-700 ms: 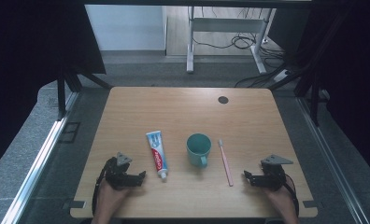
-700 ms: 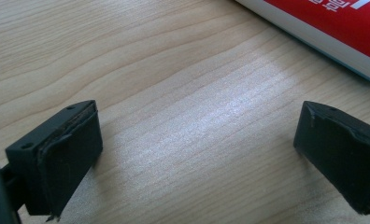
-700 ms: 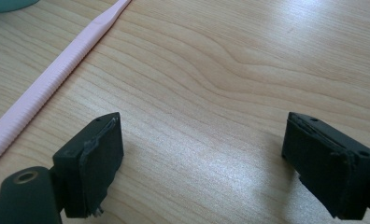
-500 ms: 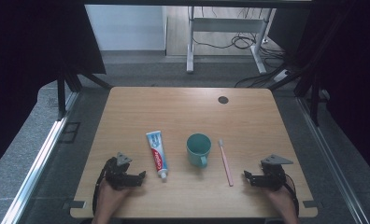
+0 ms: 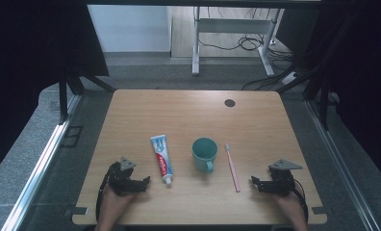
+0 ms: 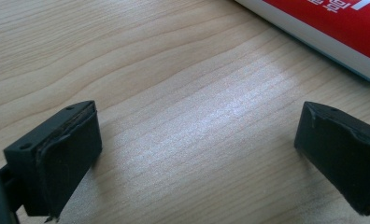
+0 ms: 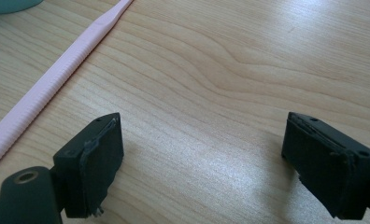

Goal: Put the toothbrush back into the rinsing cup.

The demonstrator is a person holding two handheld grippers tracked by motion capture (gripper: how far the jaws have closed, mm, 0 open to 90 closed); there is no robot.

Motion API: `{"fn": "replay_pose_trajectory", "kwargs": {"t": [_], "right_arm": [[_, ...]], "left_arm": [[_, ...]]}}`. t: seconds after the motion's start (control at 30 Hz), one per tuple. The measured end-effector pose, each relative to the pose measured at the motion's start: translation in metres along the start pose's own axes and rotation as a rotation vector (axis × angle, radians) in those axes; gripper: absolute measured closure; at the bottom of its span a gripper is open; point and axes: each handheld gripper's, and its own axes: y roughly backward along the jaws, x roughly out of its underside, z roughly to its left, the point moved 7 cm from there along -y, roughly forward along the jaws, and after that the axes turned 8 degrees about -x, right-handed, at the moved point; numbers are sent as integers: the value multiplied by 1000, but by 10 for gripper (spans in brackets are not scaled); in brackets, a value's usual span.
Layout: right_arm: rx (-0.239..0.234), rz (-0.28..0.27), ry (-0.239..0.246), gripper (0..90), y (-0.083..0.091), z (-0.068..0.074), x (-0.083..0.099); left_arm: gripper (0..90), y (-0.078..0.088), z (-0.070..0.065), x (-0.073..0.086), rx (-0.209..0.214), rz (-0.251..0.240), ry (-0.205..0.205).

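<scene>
Both grippers, left [image 5: 145, 182] and right [image 5: 254, 183], rest wide open and empty on the table [image 5: 179, 110] (toothpaste tube [image 5: 161, 154] just beside the left, lengthwise toward the person; pink toothbrush [image 5: 233, 167] near the right).

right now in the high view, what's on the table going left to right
left gripper → toothpaste tube → teal cup → pink toothbrush → right gripper

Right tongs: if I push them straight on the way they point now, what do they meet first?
Probably the pink toothbrush. The right tongs point across the table toward its handle end, open, with bare wood between. In the right gripper view the handle lies off to one side, so they might slip just past it.
</scene>
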Motion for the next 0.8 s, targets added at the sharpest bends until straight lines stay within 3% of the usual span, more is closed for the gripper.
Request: {"fn": "replay_pose_trajectory", "kwargs": {"t": [0.8], "right_arm": [[-35,43,5,49,0,6,-2]], "left_arm": [[5,0,0,0,-3,0,3]]}}
